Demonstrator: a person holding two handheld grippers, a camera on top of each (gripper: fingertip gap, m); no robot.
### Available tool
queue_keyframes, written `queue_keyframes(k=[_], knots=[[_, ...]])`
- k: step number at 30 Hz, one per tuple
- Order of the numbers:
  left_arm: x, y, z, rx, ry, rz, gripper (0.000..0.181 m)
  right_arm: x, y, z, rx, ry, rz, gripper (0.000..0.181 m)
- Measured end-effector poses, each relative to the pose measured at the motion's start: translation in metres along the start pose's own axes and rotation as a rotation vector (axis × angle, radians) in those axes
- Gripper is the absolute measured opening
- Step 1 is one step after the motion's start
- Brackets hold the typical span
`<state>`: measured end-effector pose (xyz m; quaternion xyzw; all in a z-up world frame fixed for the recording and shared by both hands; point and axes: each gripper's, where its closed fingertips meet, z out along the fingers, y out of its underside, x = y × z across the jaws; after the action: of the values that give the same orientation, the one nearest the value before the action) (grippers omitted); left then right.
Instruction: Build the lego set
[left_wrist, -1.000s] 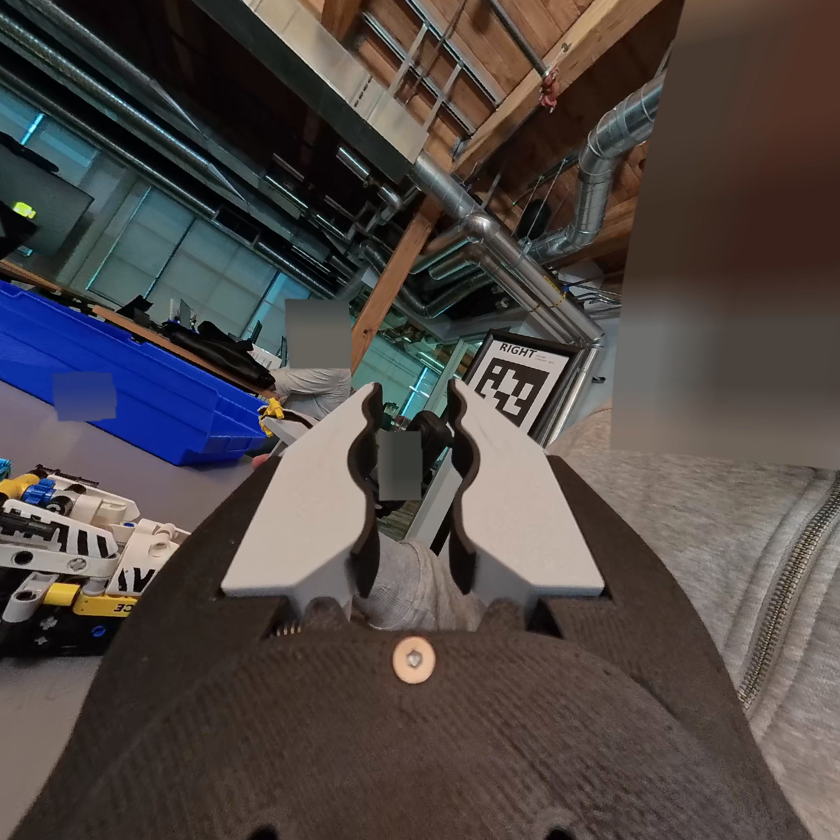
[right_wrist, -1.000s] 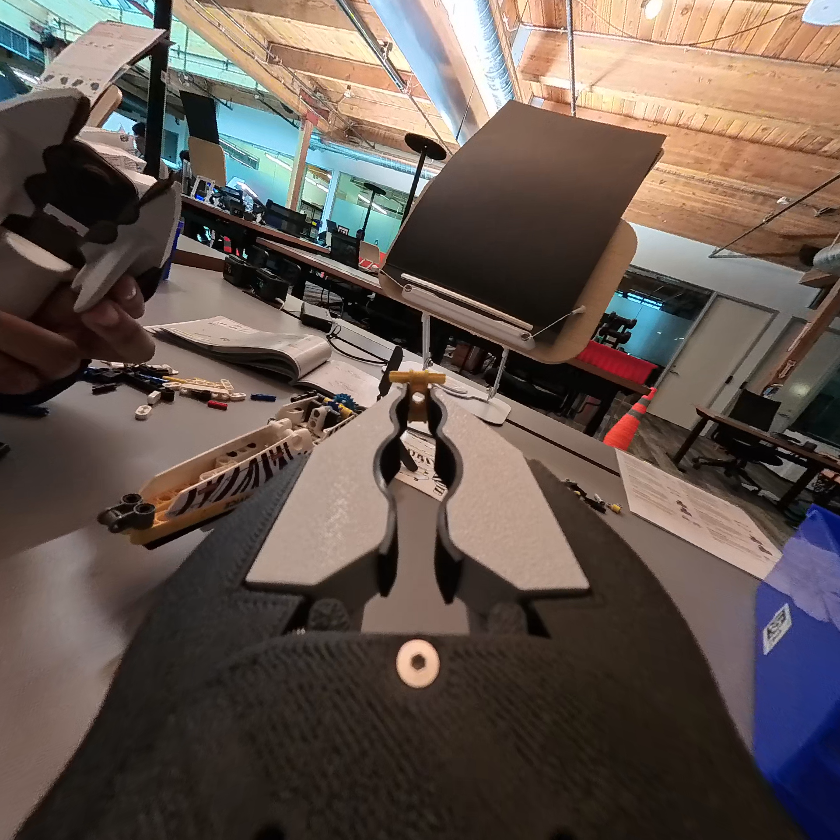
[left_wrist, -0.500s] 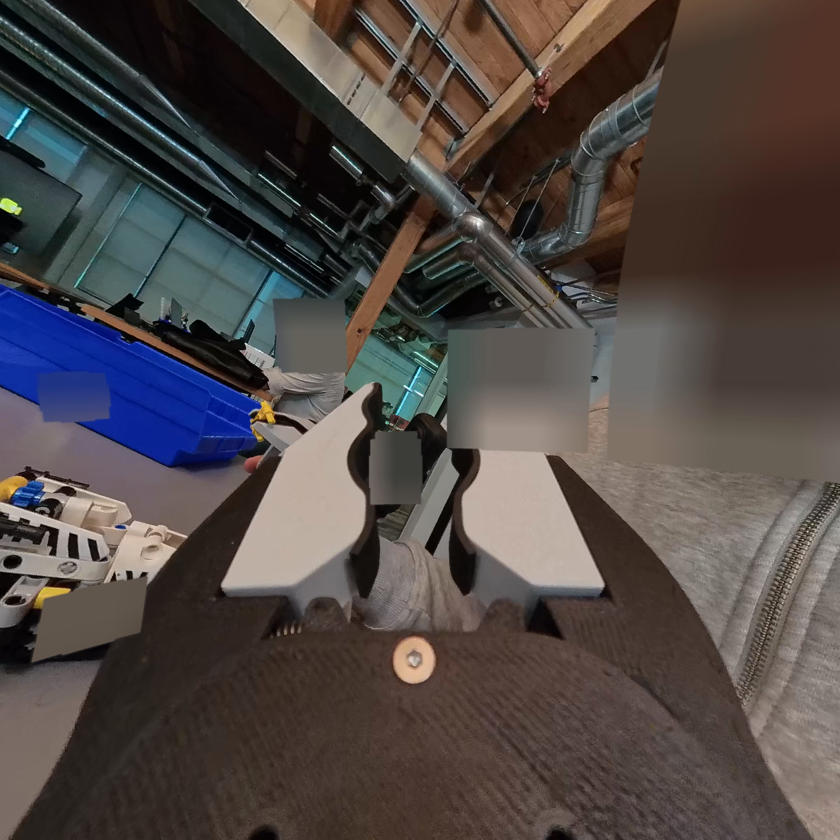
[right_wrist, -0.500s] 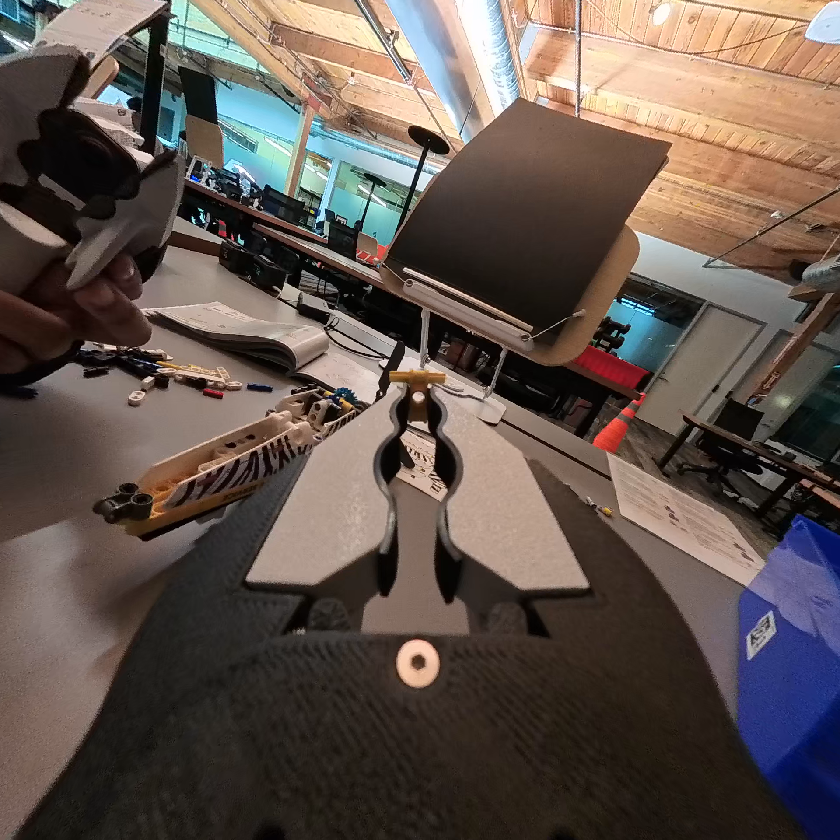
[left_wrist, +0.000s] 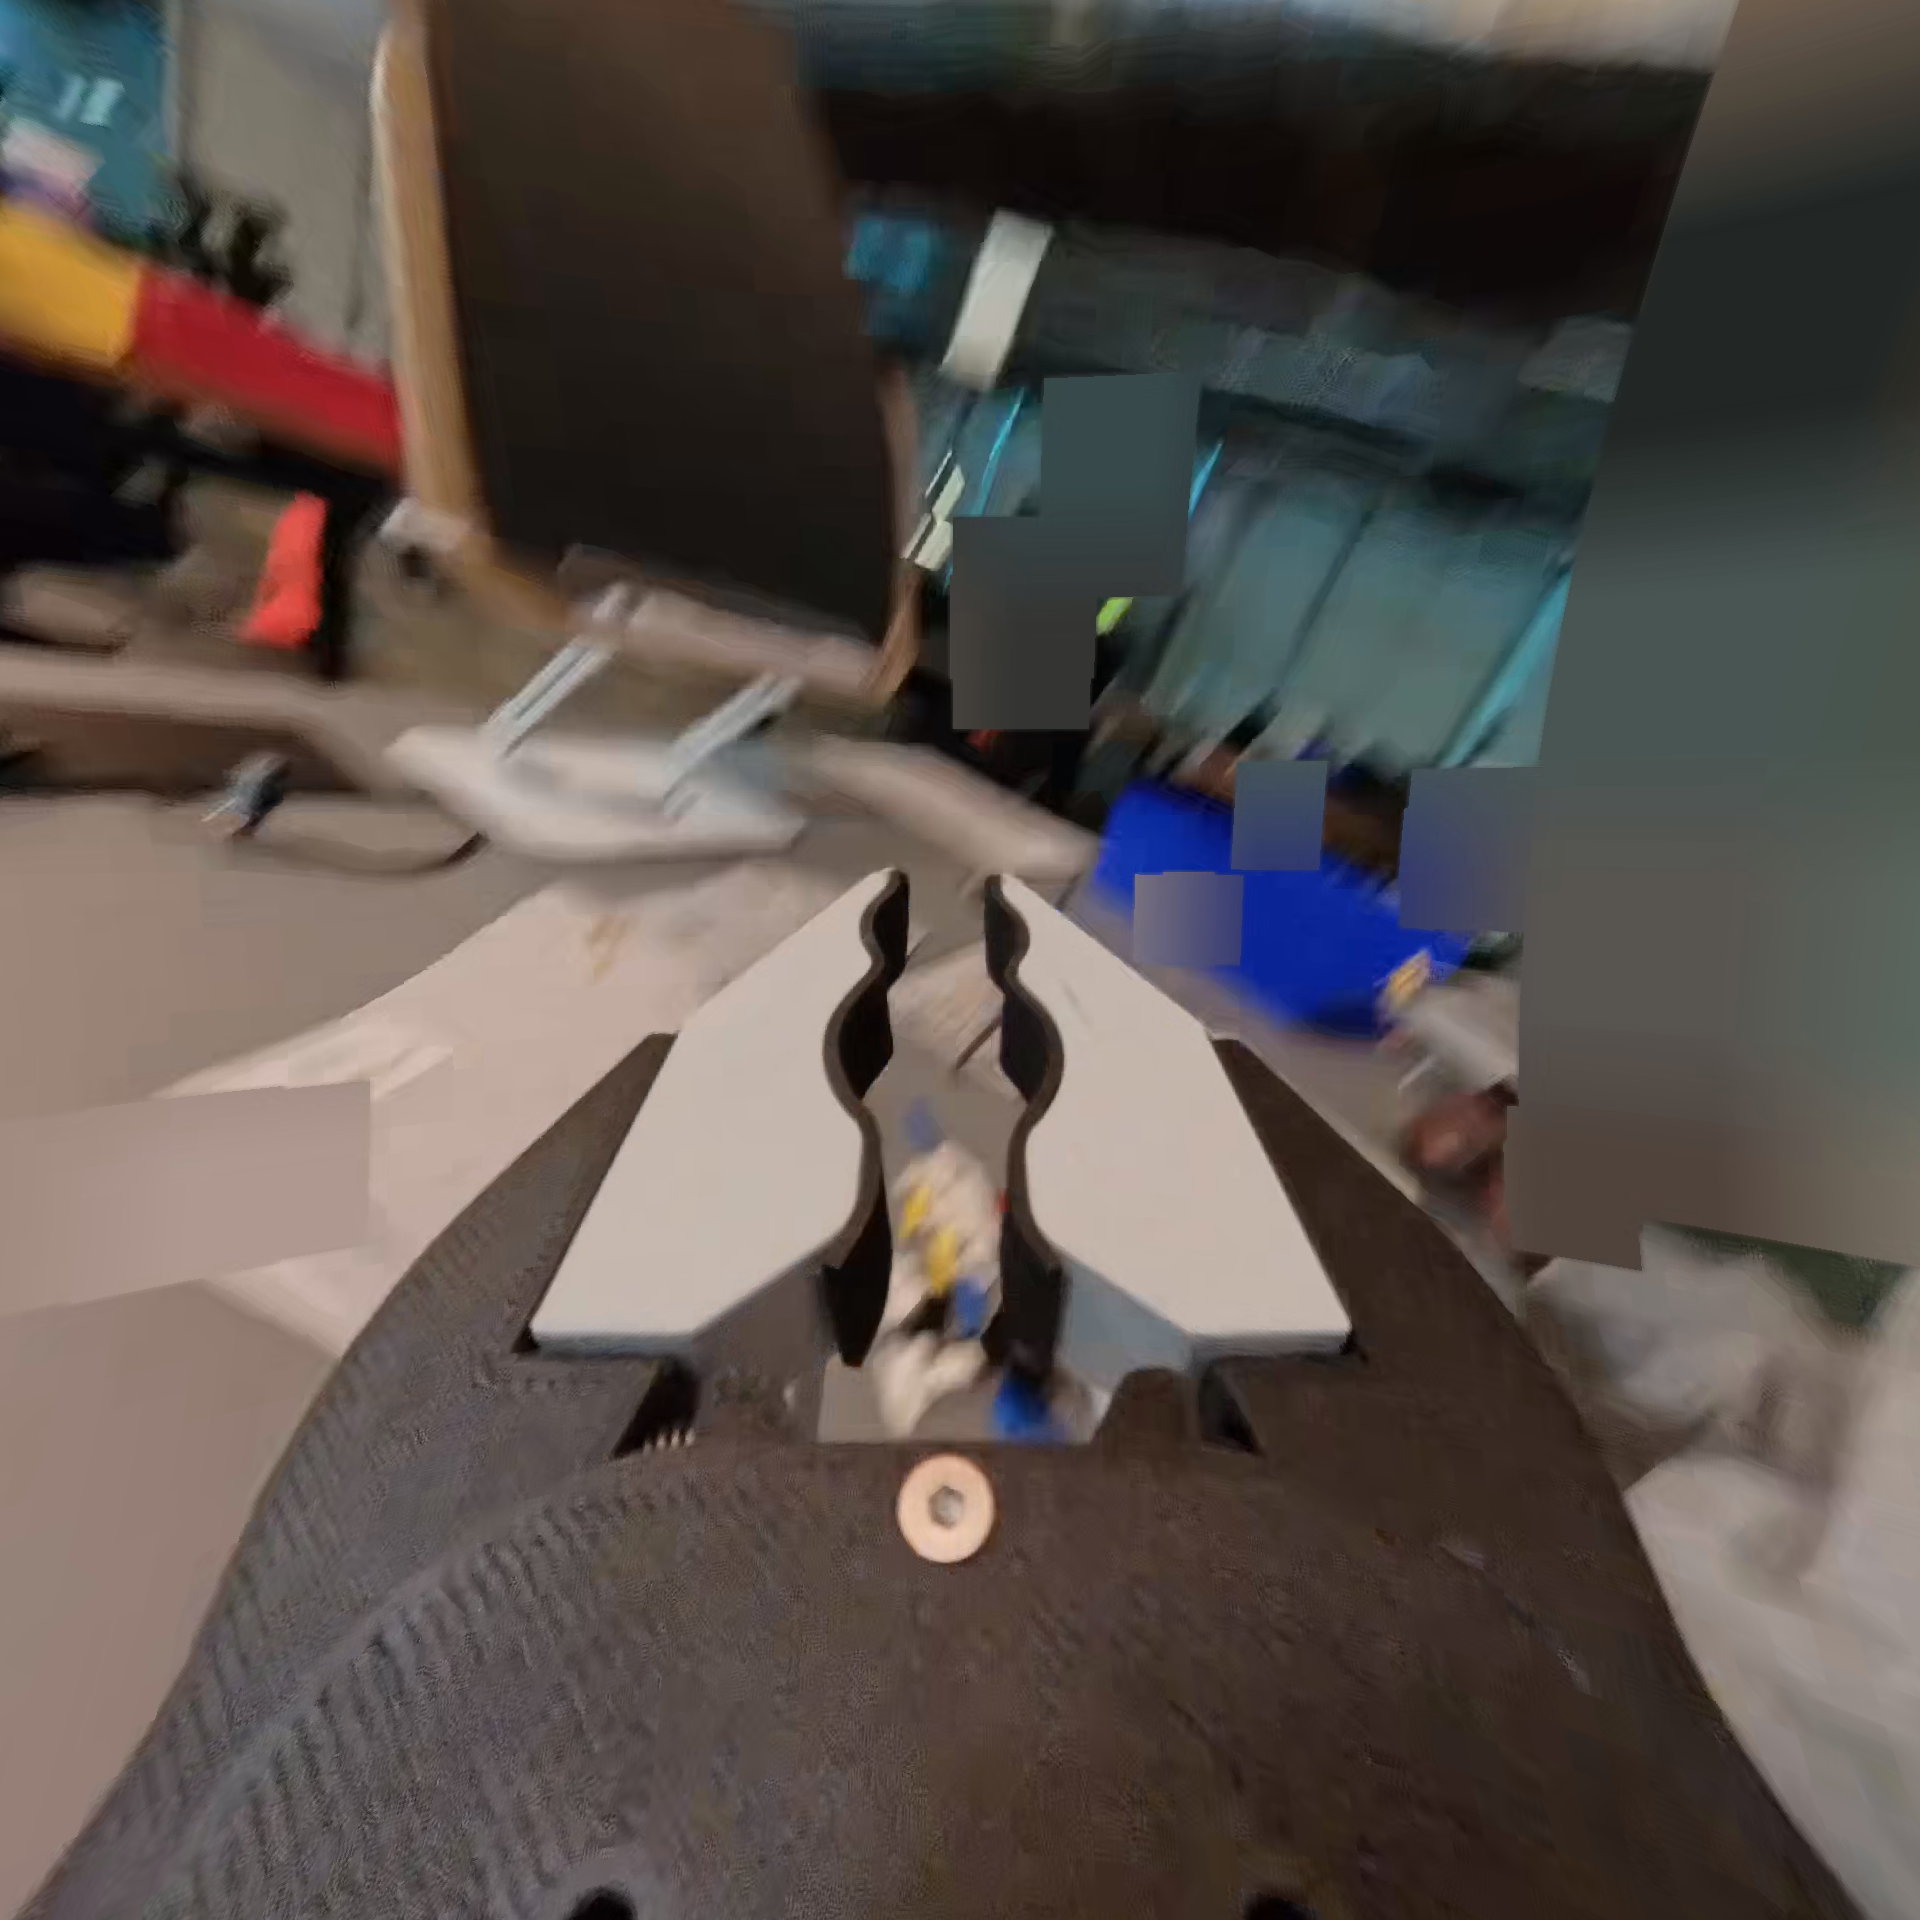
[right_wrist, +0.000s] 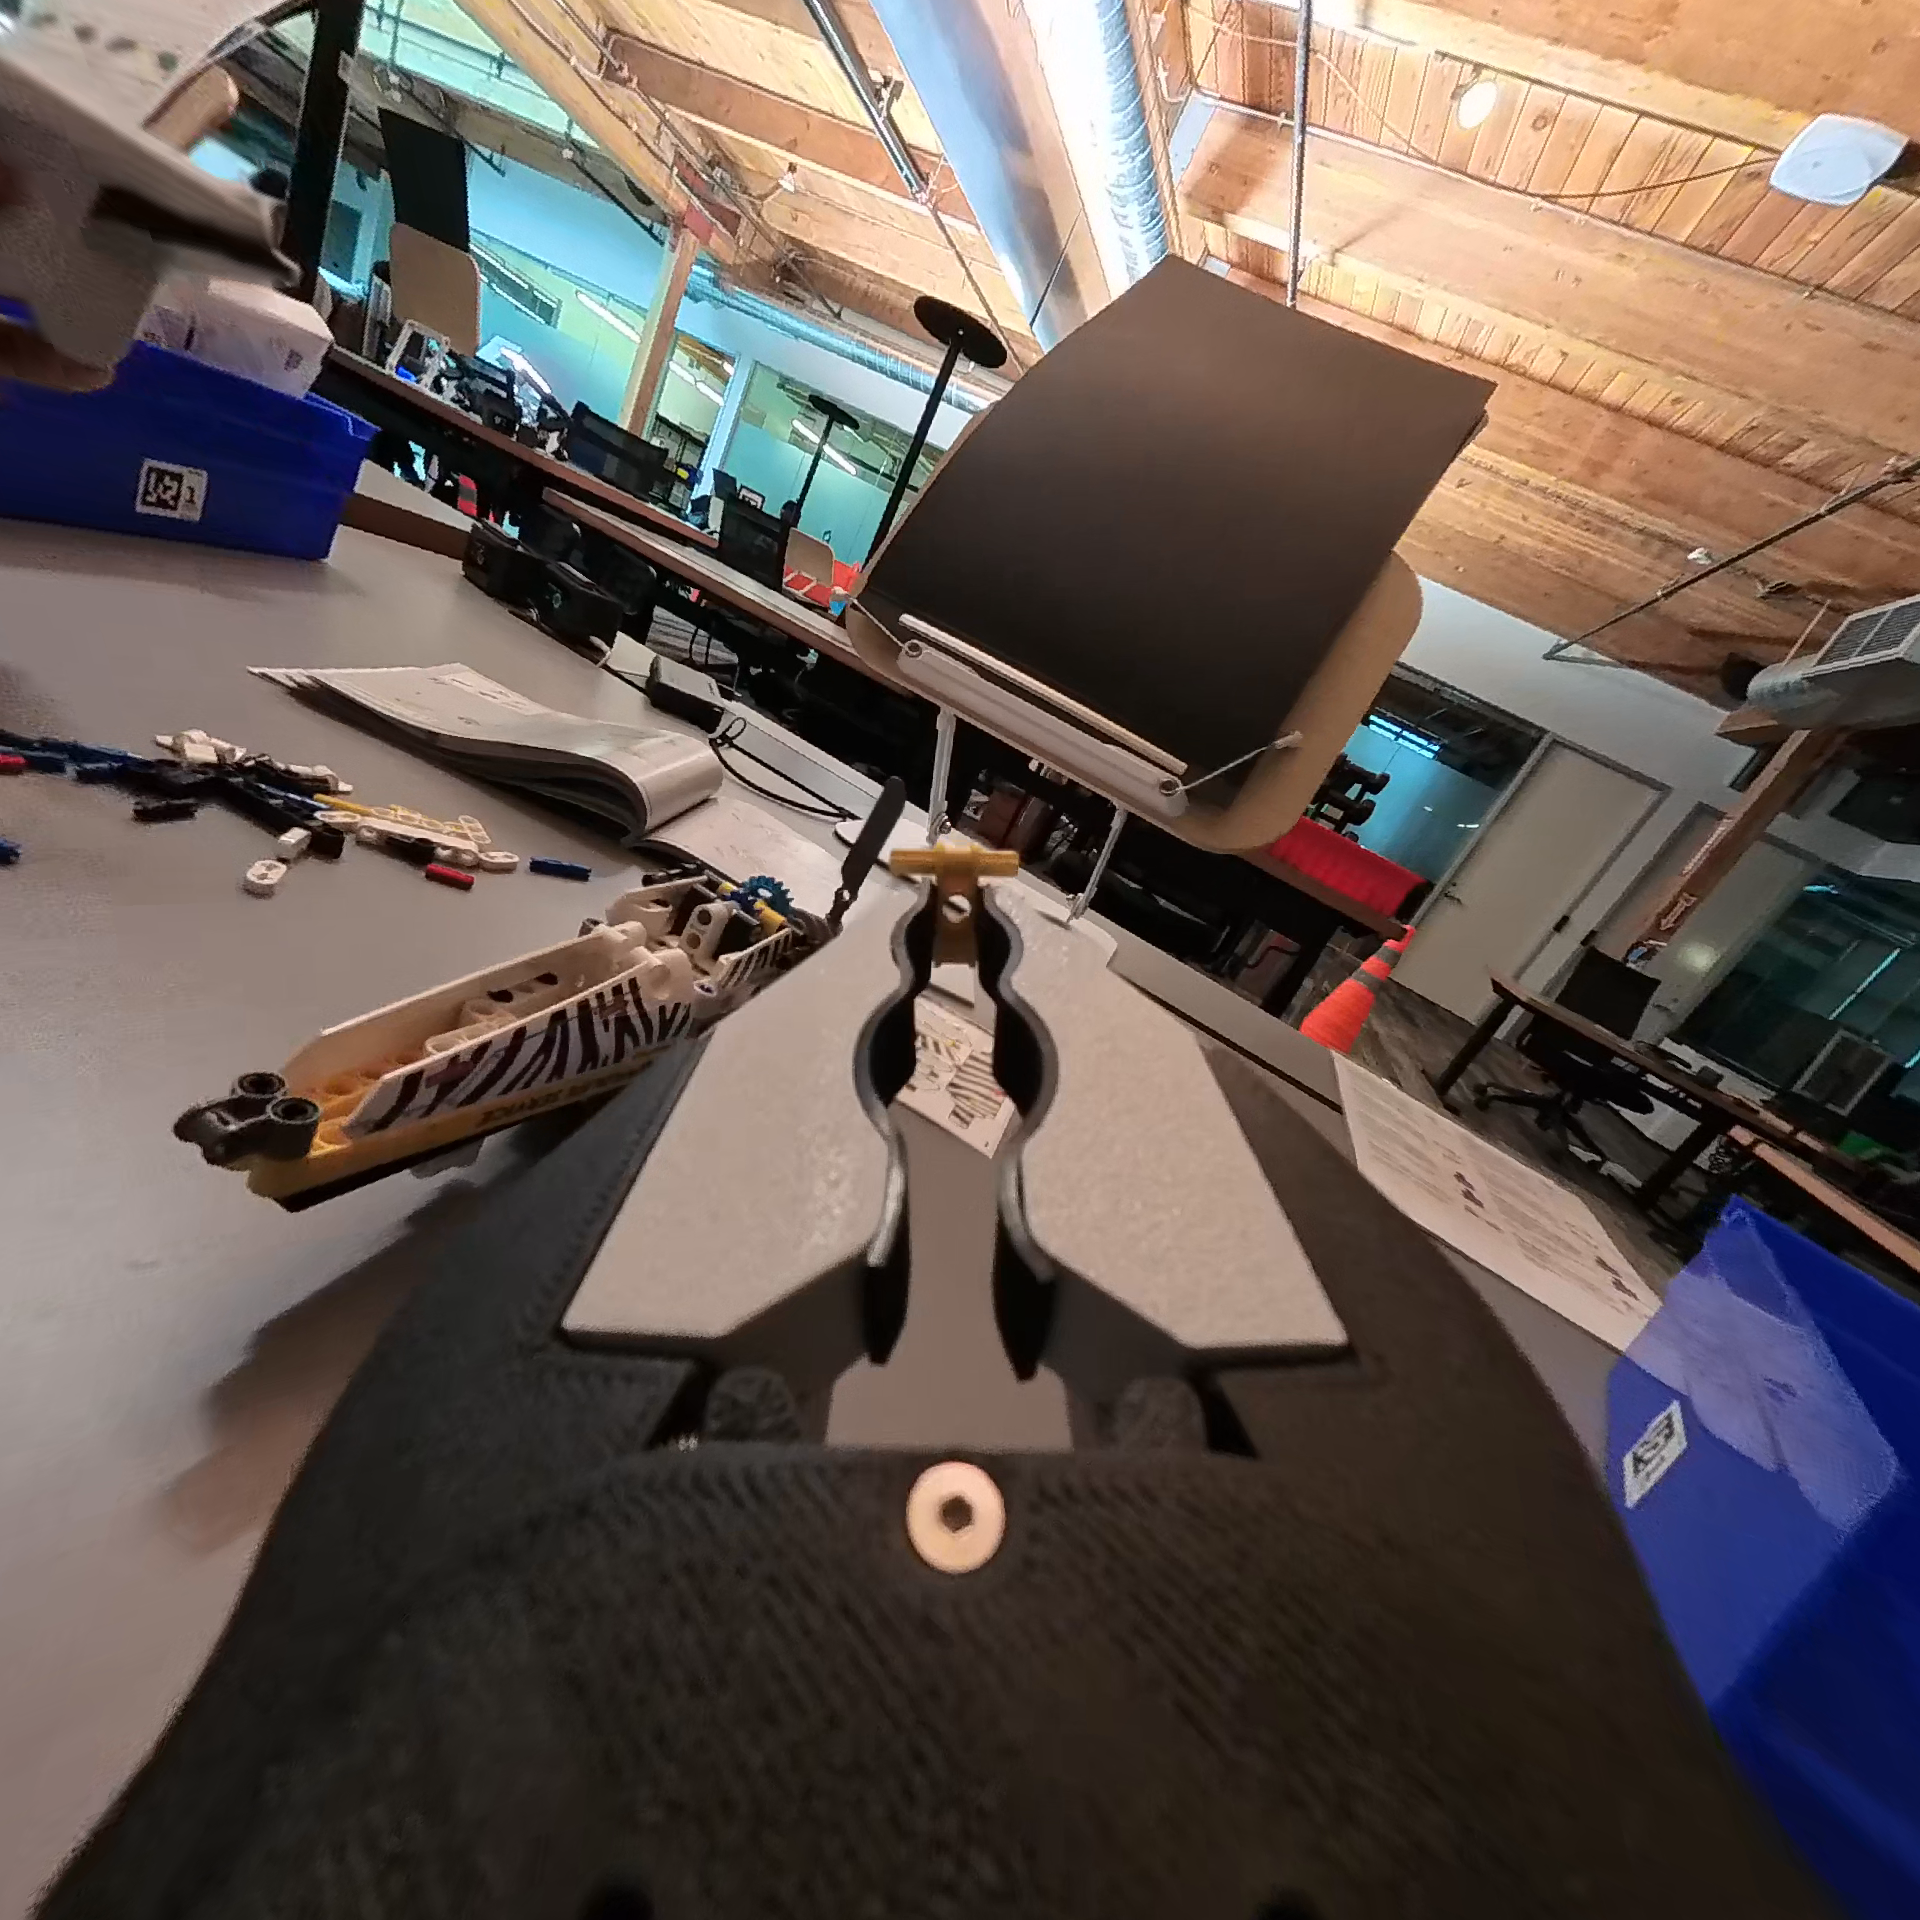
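The left gripper (left_wrist: 940, 904) has swung round since half a second ago: its view then looked up at ceiling pipes and a grey sleeve, and now it faces the surface (left_wrist: 156, 1455) (heavily smeared by motion), with the black book stand (left_wrist: 665, 312) beyond the fingertips and a blue bin (left_wrist: 1309, 935) to their right. In the right wrist view the left gripper, earlier at the upper left with a hand under it, is only a pale blur at that corner, uncovering another blue bin (right_wrist: 177, 457).

The zebra-striped lego model (right_wrist: 499, 1049) lies on the surface just left of the right gripper (right_wrist: 951, 894), loose pieces (right_wrist: 312, 821) and an open instruction booklet (right_wrist: 520, 738) farther left. A blur of white, yellow and blue parts shows through the left fingers' gap.

The left fingers stand slightly apart, holding nothing. The right fingers are clamped on a small yellow lego piece (right_wrist: 954, 864) at their tips.
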<state>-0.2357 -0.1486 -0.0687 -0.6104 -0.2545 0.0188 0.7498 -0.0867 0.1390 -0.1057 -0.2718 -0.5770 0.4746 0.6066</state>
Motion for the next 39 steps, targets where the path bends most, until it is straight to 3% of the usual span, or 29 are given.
queue_keyframes(k=[1,3,6,10,18,24,31,39], knots=[[-0.013,0.016,-0.002,-0.143,-0.085,0.059,0.005,-0.001,0.001,0.000,-0.004,-0.002,-0.006,0.004],[-0.029,0.046,-0.009,-0.384,-0.188,0.146,0.002,-0.002,0.001,0.001,-0.010,0.000,-0.017,0.004],[-0.026,0.084,-0.014,-0.594,-0.150,0.102,0.006,-0.002,0.002,0.001,-0.016,0.003,-0.027,0.004],[-0.012,0.107,-0.006,-0.671,-0.042,0.023,0.013,-0.004,0.001,0.000,-0.013,0.002,-0.038,0.004],[-0.020,0.146,-0.005,-0.831,-0.075,0.053,0.022,-0.009,0.000,-0.002,-0.007,-0.008,-0.079,0.005],[-0.020,0.153,-0.004,-0.862,-0.075,0.077,0.026,-0.010,-0.001,-0.003,0.002,-0.005,-0.086,0.004],[-0.006,0.131,0.025,-0.645,-0.005,0.063,0.023,-0.011,-0.001,-0.004,0.001,-0.007,-0.095,0.004],[0.002,0.148,0.038,-0.717,-0.015,0.095,0.022,-0.012,0.000,-0.004,-0.003,-0.004,-0.105,0.004]])
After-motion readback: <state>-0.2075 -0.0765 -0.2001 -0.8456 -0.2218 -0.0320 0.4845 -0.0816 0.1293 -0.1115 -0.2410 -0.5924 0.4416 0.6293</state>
